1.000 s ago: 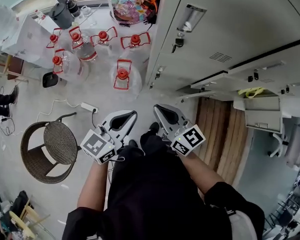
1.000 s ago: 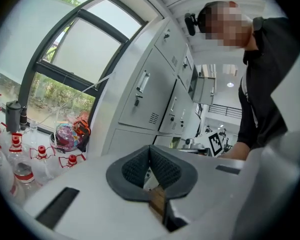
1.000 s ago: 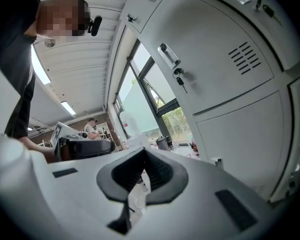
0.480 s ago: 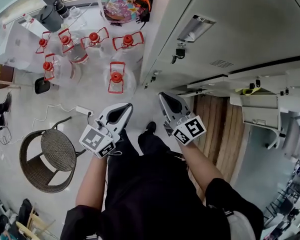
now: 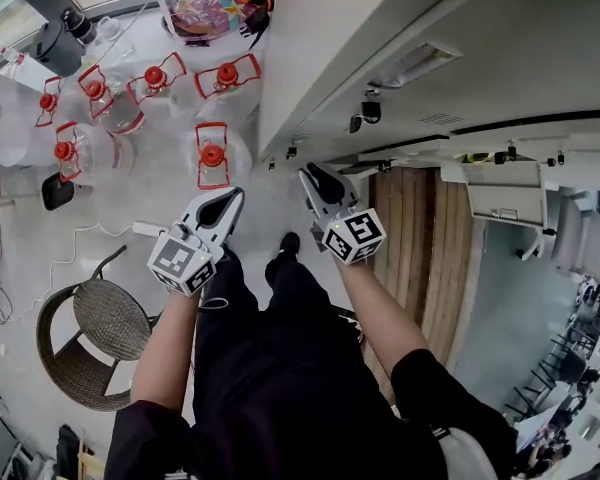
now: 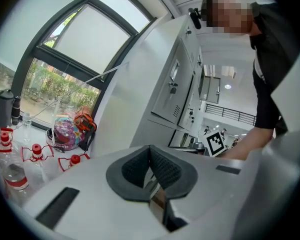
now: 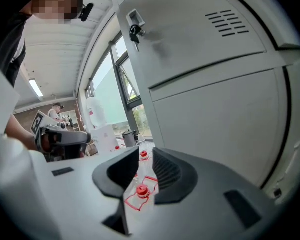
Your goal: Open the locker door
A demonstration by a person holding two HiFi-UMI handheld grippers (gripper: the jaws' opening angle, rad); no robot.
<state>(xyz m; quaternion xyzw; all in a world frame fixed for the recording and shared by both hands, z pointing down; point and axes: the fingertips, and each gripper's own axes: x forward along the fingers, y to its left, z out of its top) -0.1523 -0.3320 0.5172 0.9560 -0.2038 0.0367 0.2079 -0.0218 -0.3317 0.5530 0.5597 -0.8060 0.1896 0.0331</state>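
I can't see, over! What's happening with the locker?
Left gripper shut, empty. Right gripper just opening, empty. Locker door closed, key in it. Nothing in the way.

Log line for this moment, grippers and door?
left gripper: shut, empty | right gripper: jaws just been opening, nothing between | locker door: closed, untouched

Pale floor [image 5: 262, 200], red-capped water jugs [image 5: 212, 156] (perhaps six), wicker chair [image 5: 90, 333], power strip [image 5: 145, 230]

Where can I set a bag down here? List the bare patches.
Bare floor between the wicker chair and the water jugs, except a power strip. The wooden strip beside the lockers is free. Crowded among the jugs.
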